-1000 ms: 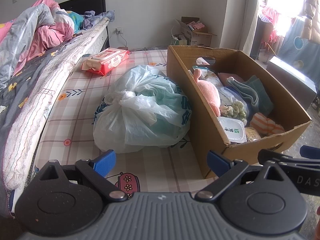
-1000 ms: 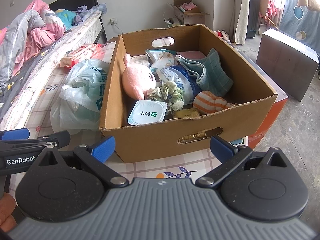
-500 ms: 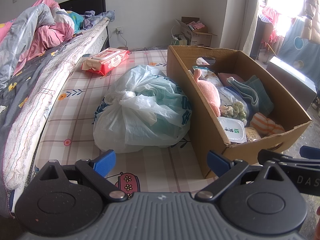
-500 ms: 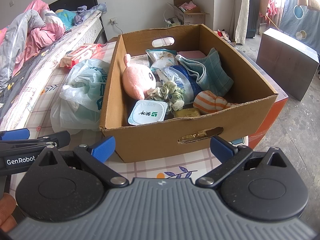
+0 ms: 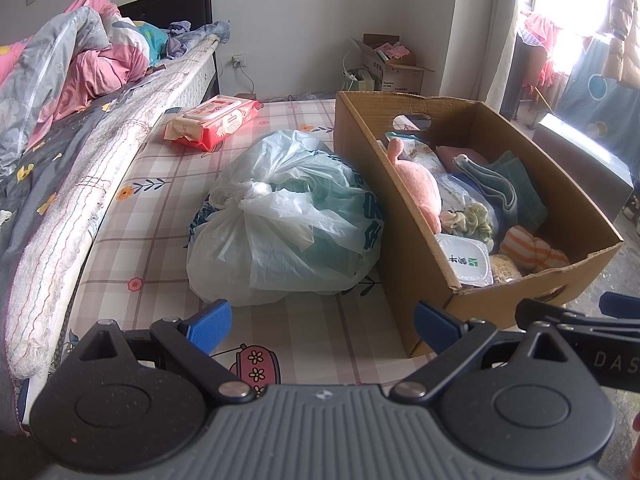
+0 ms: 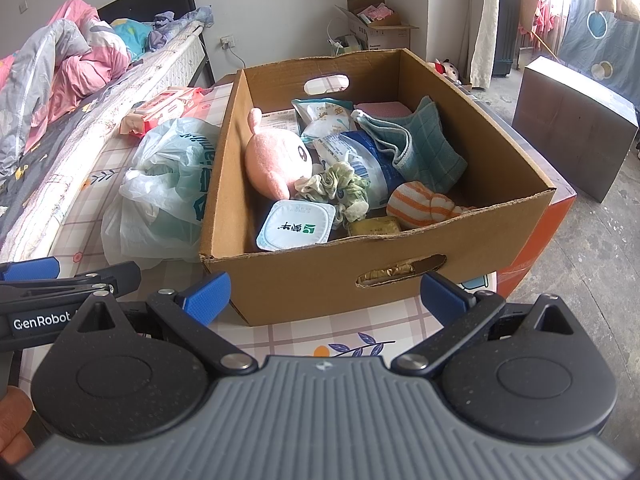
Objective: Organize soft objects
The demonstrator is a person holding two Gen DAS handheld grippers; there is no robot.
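The task looks barely begun: both the left hand-held gripper [image 5: 322, 318] and the right hand-held gripper [image 6: 325, 289] hover spread and empty, while the pink plush toy [image 6: 276, 162], teal towel [image 6: 416, 142] and striped sock [image 6: 424, 205] lie jumbled in the cardboard box [image 6: 320, 276].

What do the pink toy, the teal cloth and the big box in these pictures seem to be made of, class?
Pink toy: probably plush fabric over soft filling; its surface is fuzzy and matte, its shape rounded.
Teal cloth: looks like woven or terry textile; it lies in soft folds, with a grid texture.
Big box: corrugated cardboard, plain brown and matte; the rim edges are rough and torn.
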